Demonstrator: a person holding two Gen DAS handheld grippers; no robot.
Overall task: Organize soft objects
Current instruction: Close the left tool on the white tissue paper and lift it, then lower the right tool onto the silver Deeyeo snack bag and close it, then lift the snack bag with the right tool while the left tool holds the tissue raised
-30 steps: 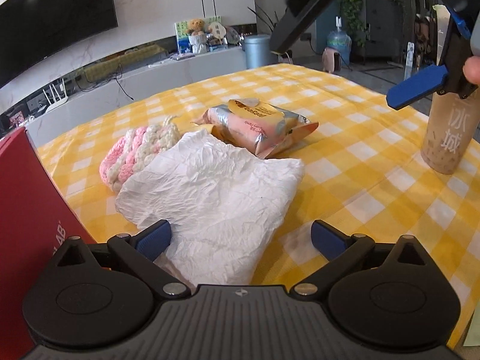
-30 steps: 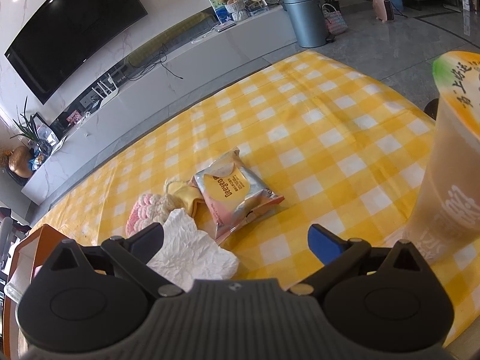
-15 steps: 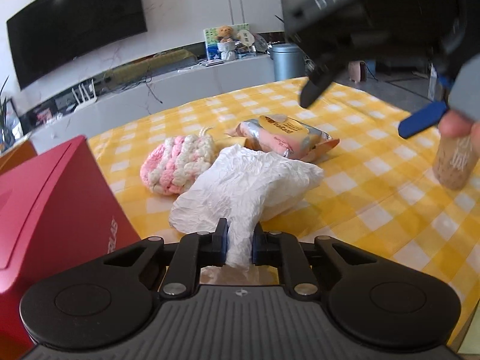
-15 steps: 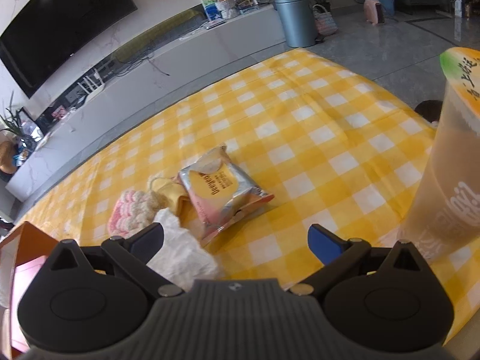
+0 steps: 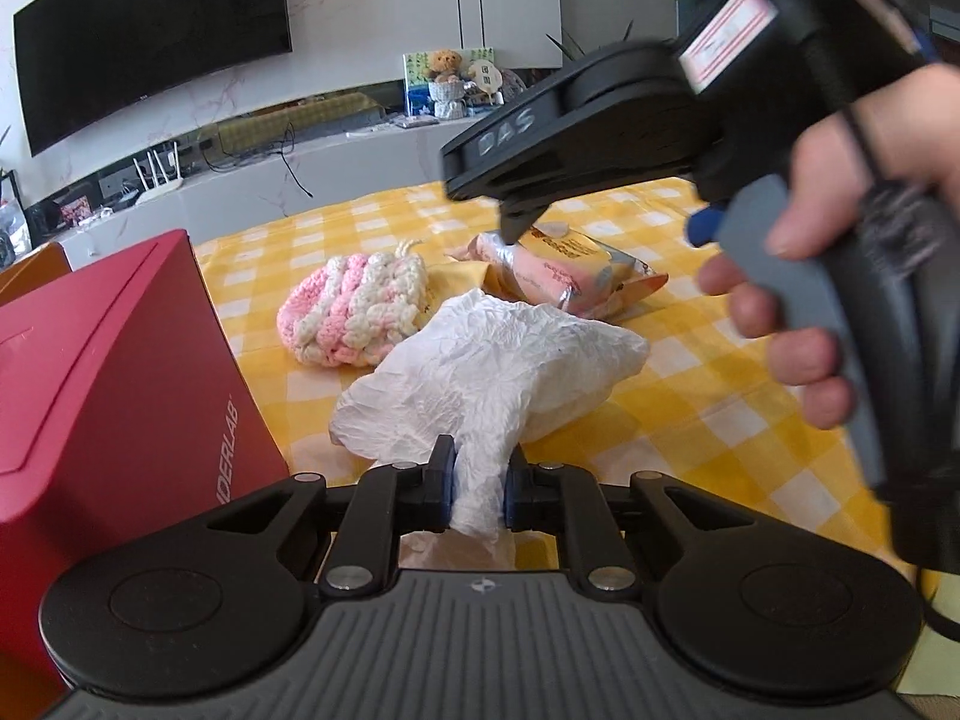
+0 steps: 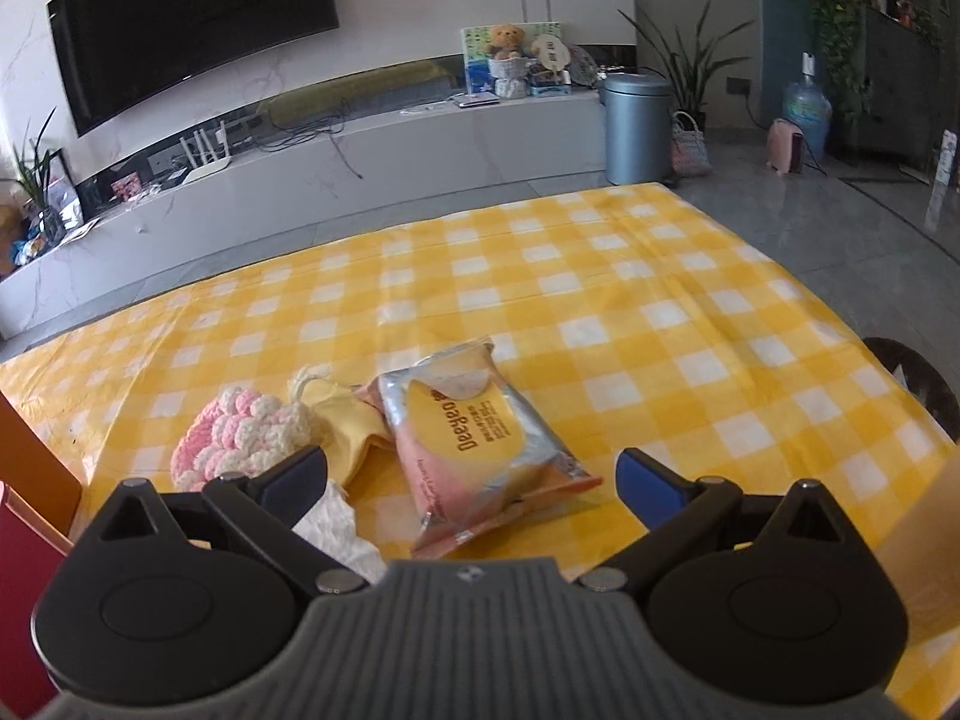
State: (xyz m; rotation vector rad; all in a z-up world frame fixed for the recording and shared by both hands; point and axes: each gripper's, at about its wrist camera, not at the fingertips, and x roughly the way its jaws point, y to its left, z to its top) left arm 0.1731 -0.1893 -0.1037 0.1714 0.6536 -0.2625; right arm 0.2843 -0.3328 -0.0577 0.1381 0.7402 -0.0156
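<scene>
Left gripper (image 5: 477,489) jaws pinching crinkled white tissue (image 5: 498,372); right gripper (image 6: 471,477) jaws spread.

Home living room. Large curved TV (image 6: 192,24) on a marble-look wall, upper left of the frame. Below it a long low white media console (image 6: 336,180) with trailing cables and a white router (image 6: 207,162) with antennas. On the console's right end: teddy bear (image 6: 506,39) in a small basket, a fan, framed picture. Grey pedal bin (image 6: 637,126) on the floor just right of the console, potted plant (image 6: 690,66) behind it, woven bag beside. Water jug (image 6: 807,111) and trailing greenery, upper right. Glossy grey tile floor. Foreground: worktop (image 6: 600,312) under a yellow-and-white checked cloth, domestic clutter on it.
</scene>
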